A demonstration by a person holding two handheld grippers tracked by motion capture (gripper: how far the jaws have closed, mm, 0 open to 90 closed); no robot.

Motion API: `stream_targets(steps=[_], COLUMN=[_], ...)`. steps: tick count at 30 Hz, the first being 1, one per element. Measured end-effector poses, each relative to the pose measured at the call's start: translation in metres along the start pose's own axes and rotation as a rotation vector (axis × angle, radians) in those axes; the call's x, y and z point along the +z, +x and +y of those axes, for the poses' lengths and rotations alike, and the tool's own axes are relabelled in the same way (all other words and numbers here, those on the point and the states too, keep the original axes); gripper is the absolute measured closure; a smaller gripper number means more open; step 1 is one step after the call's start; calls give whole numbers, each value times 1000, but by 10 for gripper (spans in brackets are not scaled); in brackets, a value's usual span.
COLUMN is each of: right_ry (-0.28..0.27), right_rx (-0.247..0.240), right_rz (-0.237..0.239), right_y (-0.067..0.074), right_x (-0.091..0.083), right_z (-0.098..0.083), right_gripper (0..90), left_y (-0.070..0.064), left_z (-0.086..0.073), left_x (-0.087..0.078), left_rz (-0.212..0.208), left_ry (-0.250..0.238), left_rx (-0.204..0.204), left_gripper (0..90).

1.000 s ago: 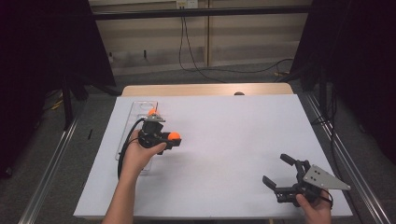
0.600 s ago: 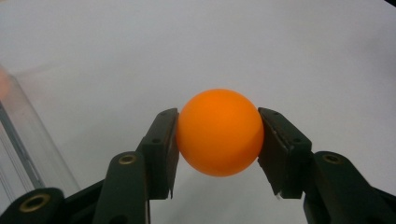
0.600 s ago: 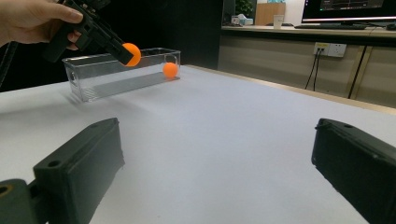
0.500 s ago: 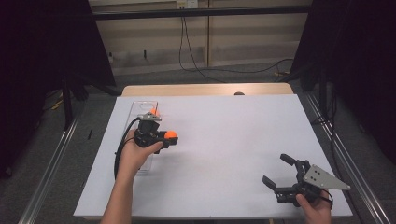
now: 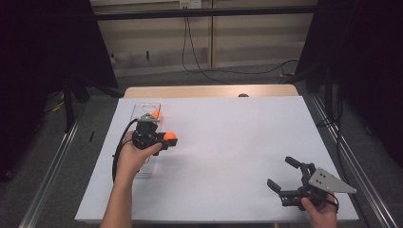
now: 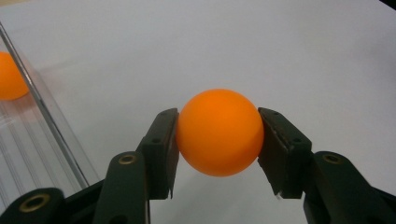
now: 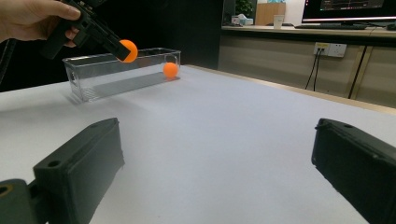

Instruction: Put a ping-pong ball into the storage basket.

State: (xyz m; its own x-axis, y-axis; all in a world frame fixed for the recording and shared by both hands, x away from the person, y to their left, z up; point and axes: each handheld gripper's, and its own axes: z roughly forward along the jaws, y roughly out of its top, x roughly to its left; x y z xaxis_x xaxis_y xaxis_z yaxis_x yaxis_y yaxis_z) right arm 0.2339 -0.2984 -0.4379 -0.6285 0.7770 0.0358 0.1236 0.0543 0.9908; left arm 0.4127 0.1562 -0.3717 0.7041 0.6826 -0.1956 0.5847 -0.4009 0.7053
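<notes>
Pinching an orange ball (image 6: 219,132) in the left tool (image 5: 164,139) beside the clear bin (image 5: 151,108).

The left hand (image 5: 133,156) reaches forward, holding the ball between both pads, just right of the bin; a second ball (image 5: 155,114) lies inside it. The right tool (image 5: 284,176), well right of the bin, rests with jaws spread.

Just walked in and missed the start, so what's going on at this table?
A person works two handheld grippers over a white table. The left gripper is shut on a small orange ball, held beside a clear plastic rectangular box. A second orange ball lies inside that box. The right gripper sits open and empty near the table's front edge.
</notes>
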Motion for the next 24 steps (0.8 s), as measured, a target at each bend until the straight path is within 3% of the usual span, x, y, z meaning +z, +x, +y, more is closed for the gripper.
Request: stream_targets(steps=[24], right_ry=[1], right_rx=[-1], right_rz=[1], right_y=[0], right_x=[0], right_z=[0], right_gripper=[13], left_y=[7], left_z=[-2], left_x=[-9], left_rz=[14], left_ry=[-17], left_rx=[-20], left_gripper=[507])
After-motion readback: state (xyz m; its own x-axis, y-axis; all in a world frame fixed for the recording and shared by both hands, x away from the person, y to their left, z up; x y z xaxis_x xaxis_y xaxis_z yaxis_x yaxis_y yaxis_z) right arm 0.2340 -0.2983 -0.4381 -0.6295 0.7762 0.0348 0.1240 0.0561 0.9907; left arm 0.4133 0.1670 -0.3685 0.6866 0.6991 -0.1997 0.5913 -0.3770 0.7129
